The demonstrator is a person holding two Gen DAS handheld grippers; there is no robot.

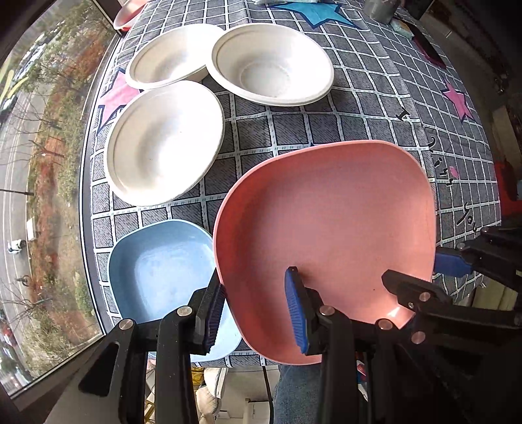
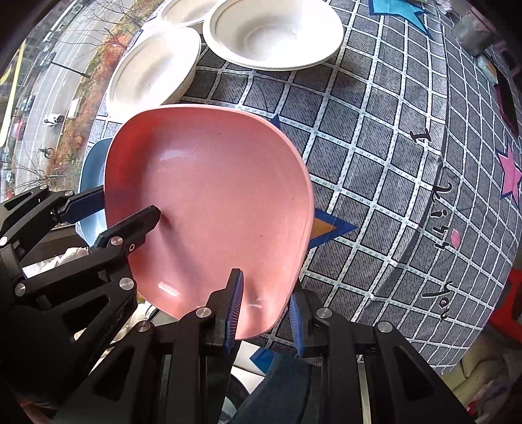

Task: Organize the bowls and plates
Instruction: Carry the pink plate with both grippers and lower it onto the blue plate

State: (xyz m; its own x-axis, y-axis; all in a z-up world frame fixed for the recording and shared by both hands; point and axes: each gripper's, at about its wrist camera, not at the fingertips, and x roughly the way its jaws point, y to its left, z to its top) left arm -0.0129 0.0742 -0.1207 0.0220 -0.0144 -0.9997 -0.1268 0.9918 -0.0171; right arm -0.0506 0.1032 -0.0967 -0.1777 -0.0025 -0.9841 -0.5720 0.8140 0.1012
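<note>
Both grippers hold a pink square plate above the near part of the checked tablecloth. My left gripper is shut on the plate's left rim, one pad outside and one inside. My right gripper is shut on the opposite rim; it also shows in the left wrist view as the right gripper. A blue square plate lies on the table left of the pink one, partly hidden by it. Three white bowls sit farther back.
A window with a street below runs along the table's left edge. A reddish bowl is at the far left corner, and a grey cup at the far right. A person's leg is below the near edge.
</note>
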